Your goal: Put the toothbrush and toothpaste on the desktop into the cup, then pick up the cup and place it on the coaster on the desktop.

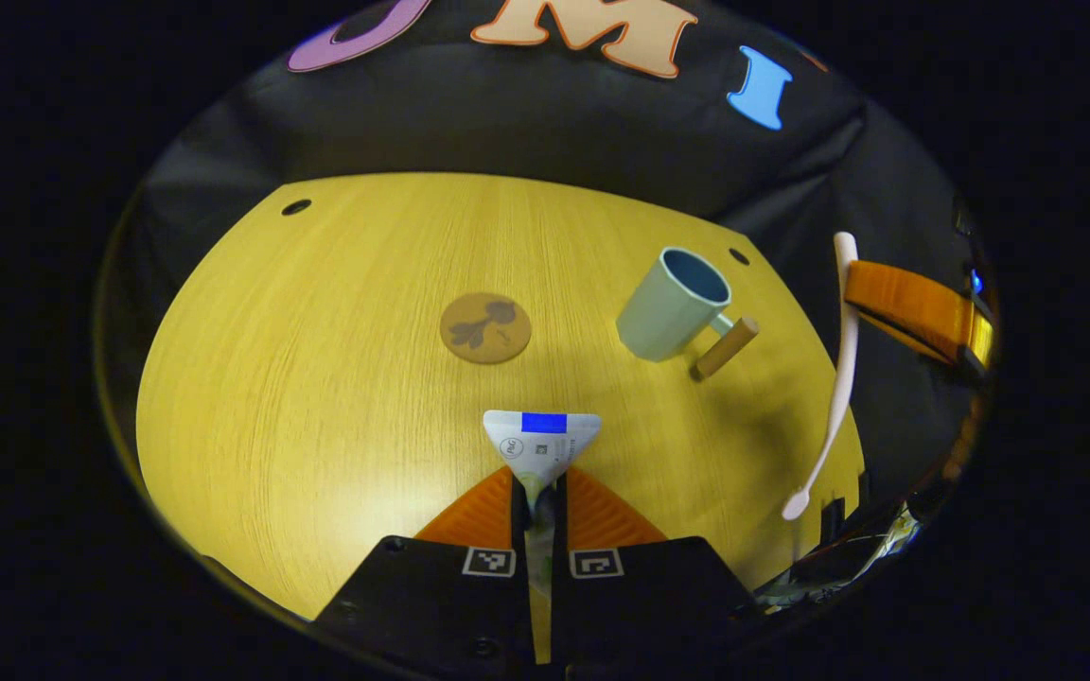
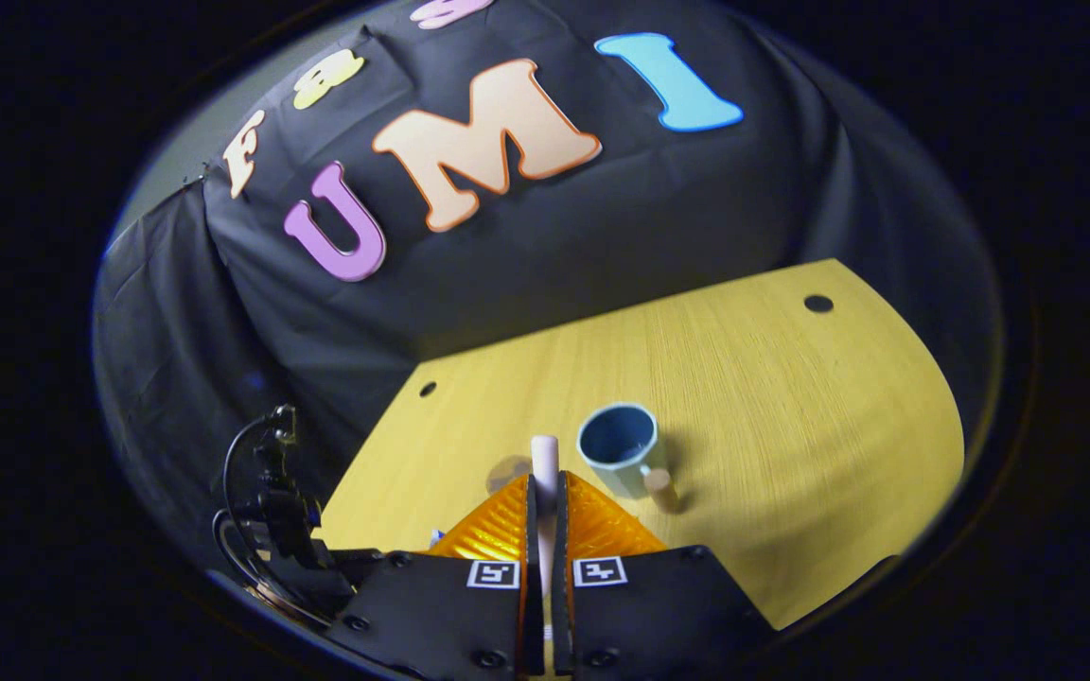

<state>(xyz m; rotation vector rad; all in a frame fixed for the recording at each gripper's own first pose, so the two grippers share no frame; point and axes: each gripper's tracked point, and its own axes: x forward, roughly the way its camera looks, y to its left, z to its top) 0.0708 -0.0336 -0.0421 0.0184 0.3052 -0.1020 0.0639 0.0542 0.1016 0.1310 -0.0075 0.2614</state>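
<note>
My left gripper (image 1: 539, 492) is shut on a white toothpaste tube (image 1: 542, 443), whose flat crimped end points away from me, held above the desk. A pale blue cup (image 1: 673, 303) with a wooden handle stands on the desk ahead to the right, with nothing inside it. The round brown coaster (image 1: 485, 328) lies to the cup's left. At the right edge, the right gripper (image 1: 886, 301) holds a white toothbrush (image 1: 838, 378) hanging head-down beyond the desk edge. In the right gripper view, my right gripper (image 2: 542, 492) is shut on the toothbrush handle (image 2: 544, 465), just left of the cup (image 2: 617, 445).
The yellow wooden desk (image 1: 318, 359) has small cable holes (image 1: 296, 206) near its far corners. Black cloth walls rise behind it. The left gripper's cabled body (image 2: 280, 530) shows at the lower left of the right gripper view.
</note>
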